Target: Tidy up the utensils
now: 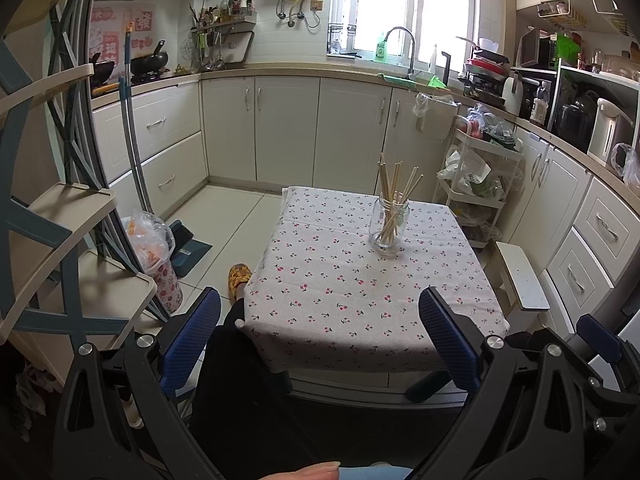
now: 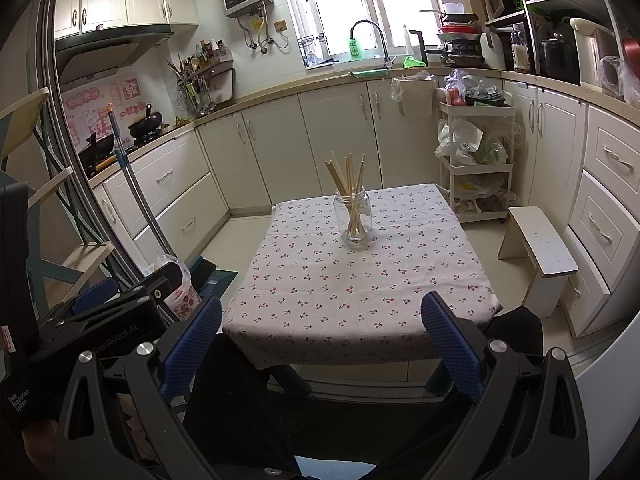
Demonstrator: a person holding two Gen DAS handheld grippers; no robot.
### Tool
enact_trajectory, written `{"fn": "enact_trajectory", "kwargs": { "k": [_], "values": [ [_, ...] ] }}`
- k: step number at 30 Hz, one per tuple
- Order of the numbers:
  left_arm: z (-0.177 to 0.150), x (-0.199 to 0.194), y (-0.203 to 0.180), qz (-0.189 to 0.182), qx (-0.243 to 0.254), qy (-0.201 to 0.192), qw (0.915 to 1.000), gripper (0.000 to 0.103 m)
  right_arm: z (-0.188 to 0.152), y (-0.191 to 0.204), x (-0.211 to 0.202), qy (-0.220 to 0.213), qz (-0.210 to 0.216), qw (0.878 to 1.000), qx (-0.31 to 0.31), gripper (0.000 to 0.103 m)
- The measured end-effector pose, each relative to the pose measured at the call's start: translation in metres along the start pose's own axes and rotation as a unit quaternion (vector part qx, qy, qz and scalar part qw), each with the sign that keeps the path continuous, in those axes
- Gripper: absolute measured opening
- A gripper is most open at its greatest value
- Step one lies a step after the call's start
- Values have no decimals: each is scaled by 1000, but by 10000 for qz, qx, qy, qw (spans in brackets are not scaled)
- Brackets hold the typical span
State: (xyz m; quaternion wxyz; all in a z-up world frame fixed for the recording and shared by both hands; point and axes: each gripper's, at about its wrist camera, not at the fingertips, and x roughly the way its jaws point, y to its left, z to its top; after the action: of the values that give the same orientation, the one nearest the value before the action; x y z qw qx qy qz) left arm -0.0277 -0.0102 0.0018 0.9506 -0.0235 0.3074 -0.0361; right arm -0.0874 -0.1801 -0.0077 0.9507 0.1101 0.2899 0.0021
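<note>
While both claws, the left claw (image 1: 320, 340) and the right claw (image 2: 322, 344), hang spread and empty near the table (image 2: 360, 280), the glass jar (image 2: 354, 220) stands there with light, stiff chopsticks (image 2: 348, 176); I would pinch their upper ends.

Daylight from window (image 1: 404, 8), blown out w/ glare. Soft shadow on tablecloth (image 2: 360, 280) near edge. Strong fisheye bend, dark vignette at corners; center sharp.
</note>
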Motion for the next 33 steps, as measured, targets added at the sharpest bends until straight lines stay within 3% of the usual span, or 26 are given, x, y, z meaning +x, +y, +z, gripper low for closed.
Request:
{"fn": "enact_trajectory", "kwargs": {
  "k": [33],
  "values": [
    [-3, -3, -1, -11, 125, 30, 9999, 95, -4, 7, 0, 32, 21, 10000, 25, 96]
  ]
}}
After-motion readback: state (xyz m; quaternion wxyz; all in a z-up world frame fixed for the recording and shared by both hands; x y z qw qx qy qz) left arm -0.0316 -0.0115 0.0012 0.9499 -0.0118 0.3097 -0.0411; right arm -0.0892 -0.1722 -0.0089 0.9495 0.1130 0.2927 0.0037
